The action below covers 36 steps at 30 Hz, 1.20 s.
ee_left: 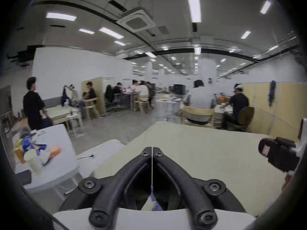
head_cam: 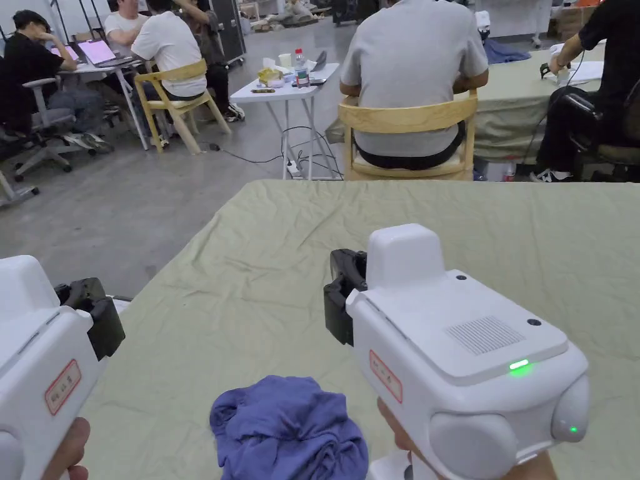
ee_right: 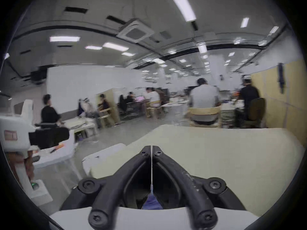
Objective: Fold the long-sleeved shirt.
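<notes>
Busy workroom ahead of me, people seated at tables beyond, and right in front a wide table (head_cam: 406, 219) under a creased pale green cloth. Both tools are up and level, noses pointing away across that cloth. My left gripper (ee_left: 152, 150) has its jaws pressed flat together, nothing between them. My right gripper (ee_right: 151, 149) looks the same — tips meeting, empty.

Now the shirt (head_cam: 287, 428): it's a crumpled blue-purple heap at the near edge of the table, low in the head view, sitting between the two tools and below them. So it lies behind and under the jaw tips, not ahead of them — both noses would have to tip down and come back toward me to reach it. From here the heap sits closer to the right tool's body than to the left one, so I judge the right is the nearer hand. It's bunched so tightly I can't pick out a sleeve, collar or hem, and no long axis shows yet. Folding hasn't begun; spreading it out comes first, I'd say.
</notes>
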Available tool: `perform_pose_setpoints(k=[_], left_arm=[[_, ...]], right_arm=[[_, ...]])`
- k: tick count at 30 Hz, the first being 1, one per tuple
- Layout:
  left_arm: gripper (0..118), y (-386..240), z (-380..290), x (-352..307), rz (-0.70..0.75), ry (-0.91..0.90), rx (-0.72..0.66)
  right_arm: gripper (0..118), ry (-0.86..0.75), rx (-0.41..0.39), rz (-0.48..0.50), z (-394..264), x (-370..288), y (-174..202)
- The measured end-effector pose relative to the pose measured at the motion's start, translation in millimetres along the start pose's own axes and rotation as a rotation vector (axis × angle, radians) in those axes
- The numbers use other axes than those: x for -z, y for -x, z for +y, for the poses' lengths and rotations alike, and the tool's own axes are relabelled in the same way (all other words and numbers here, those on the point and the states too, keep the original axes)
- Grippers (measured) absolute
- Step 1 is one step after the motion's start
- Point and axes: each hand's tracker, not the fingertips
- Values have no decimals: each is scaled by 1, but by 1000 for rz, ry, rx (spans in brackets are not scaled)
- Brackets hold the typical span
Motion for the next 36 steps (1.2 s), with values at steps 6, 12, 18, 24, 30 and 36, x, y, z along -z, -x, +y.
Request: perform_pose_setpoints(k=[6, 12, 18, 24, 30, 36], left_arm=[[20, 0, -33, 39, -96, 100, -29], [115, -14, -117, 133, -237, 317, -159], [112, -48, -207, 222, -211, 565, -43], [51, -73, -254, 268, -234, 688, 81], [12, -88, -167, 228, -328, 523, 19], [12, -136, -29, 154, -500, 242, 68]], right_arm=[[4, 64, 9, 30, -18, 17, -7], [4, 218, -19, -79, -64, 10, -67], [4, 380, 100, -218, -109, 1, -119], [4, 422, 105, -257, -119, -1, -137], [3, 360, 130, -275, -102, -18, -136], [3, 215, 154, -288, -66, -63, -136]])
